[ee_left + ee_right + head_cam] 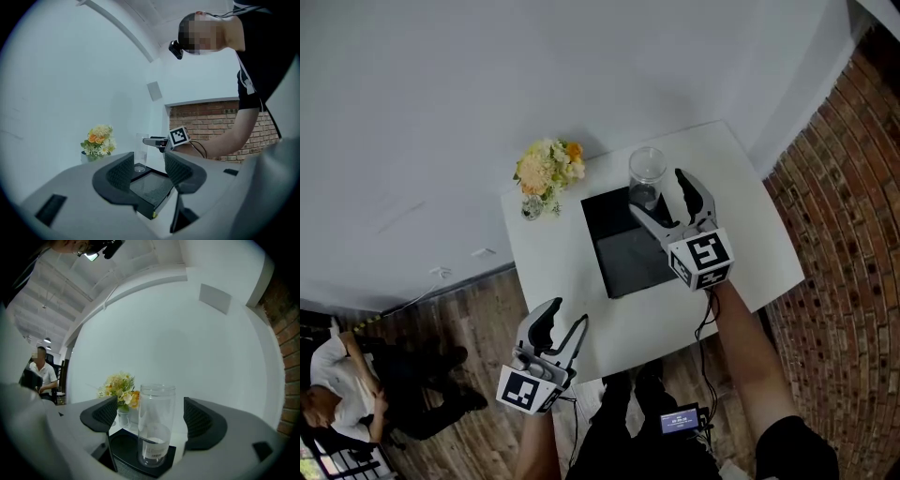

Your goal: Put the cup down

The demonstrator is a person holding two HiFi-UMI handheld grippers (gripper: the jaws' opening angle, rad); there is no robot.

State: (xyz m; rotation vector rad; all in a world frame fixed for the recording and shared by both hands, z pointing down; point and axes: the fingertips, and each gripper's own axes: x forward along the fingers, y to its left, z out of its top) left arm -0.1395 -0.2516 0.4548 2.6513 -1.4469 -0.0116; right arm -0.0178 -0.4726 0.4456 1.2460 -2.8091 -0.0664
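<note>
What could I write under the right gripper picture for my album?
A clear cup stands on a black base between the open fingers of the right gripper, yellow flowers behind it.

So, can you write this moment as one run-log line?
cup: upright on black tray | right gripper: open, jaws either side of cup, not touching | left gripper: open, empty

No legible writing

The cup [156, 427] carries a small label [153, 452] too blurred to read; the marker cubes [701, 260] show only black-and-white square patterns; a small lit screen [680, 421] is illegible.
</note>
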